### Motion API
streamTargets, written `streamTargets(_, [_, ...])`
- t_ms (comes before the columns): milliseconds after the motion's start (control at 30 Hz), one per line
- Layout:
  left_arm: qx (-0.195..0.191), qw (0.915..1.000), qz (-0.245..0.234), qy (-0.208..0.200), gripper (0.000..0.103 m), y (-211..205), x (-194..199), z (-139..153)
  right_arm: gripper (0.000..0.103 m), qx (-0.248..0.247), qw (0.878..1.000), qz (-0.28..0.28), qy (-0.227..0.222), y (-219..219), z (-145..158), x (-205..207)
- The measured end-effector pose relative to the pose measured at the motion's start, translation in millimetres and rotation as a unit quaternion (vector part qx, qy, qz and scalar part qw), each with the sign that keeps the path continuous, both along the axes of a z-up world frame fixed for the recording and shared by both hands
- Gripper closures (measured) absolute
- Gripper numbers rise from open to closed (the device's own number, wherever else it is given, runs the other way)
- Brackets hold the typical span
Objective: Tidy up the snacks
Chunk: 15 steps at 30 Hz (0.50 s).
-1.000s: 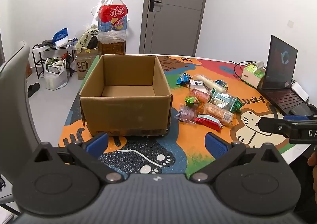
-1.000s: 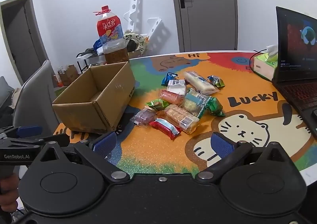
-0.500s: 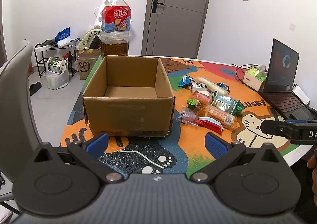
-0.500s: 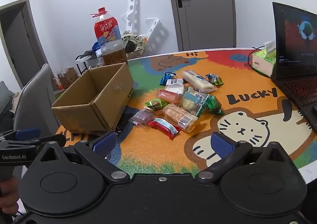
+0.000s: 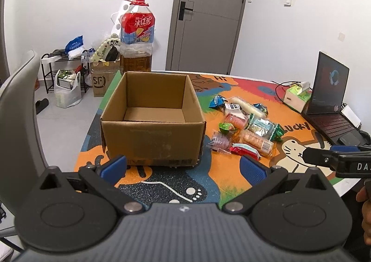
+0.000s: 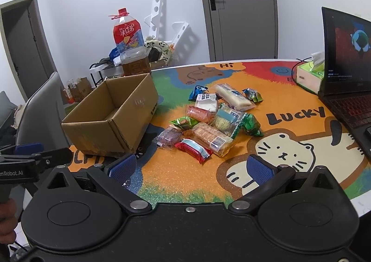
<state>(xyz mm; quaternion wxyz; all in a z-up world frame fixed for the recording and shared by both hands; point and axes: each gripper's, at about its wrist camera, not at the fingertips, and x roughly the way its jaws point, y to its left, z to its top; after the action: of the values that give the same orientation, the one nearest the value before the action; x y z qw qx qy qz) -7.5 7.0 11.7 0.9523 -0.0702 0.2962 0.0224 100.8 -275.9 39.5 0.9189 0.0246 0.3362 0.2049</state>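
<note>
You are holding your left gripper [image 5: 183,169] level and facing forward, its two blue-padded fingers [image 5: 113,165] spread wide apart with nothing between them. You are holding your right gripper [image 6: 190,168] the same way, blue fingertips [image 6: 258,169] parted wide and gripping nothing. In the left wrist view, your right gripper is reaching in from the right edge, with part of your right hand [image 5: 365,194] showing beneath it. In the right wrist view, your left hand [image 6: 7,220] is wrapping the other gripper's handle at the lower left.
</note>
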Motion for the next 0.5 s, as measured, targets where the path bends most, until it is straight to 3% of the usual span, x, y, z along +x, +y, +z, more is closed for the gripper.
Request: streamTargets(500, [0.002, 1.0000, 0.004, 0.003, 0.000, 0.8, -1.0, 0.2, 0.000, -0.001, 1.000, 0.000, -0.005, 1.4, 2.6, 0.1])
